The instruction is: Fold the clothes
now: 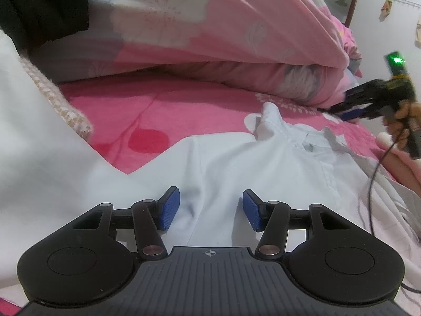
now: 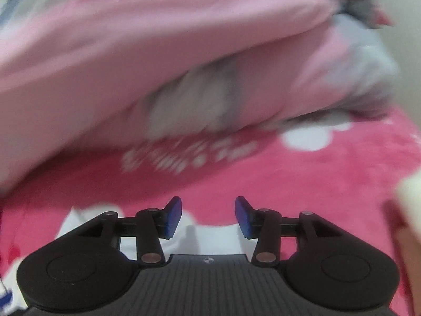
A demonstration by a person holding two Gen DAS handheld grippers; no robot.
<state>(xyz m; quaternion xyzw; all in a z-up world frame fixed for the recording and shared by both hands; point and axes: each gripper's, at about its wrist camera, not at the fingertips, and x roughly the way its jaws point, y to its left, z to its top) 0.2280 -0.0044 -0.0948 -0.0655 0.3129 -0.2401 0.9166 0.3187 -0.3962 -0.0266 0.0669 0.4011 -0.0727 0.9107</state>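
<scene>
Pink bedsheet (image 1: 158, 110), left gripper (image 1: 211, 208) tilted over shirt (image 1: 236, 163), jaws apart

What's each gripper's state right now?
Left gripper: open, empty, above the pale white shirt.
Right gripper: open, holding nothing.

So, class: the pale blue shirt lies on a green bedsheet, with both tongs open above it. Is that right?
The sheet is wrong: the bedsheet is pink, as the left wrist view shows. The pale blue shirt does lie on it, with left tongs and right tongs open.
</scene>
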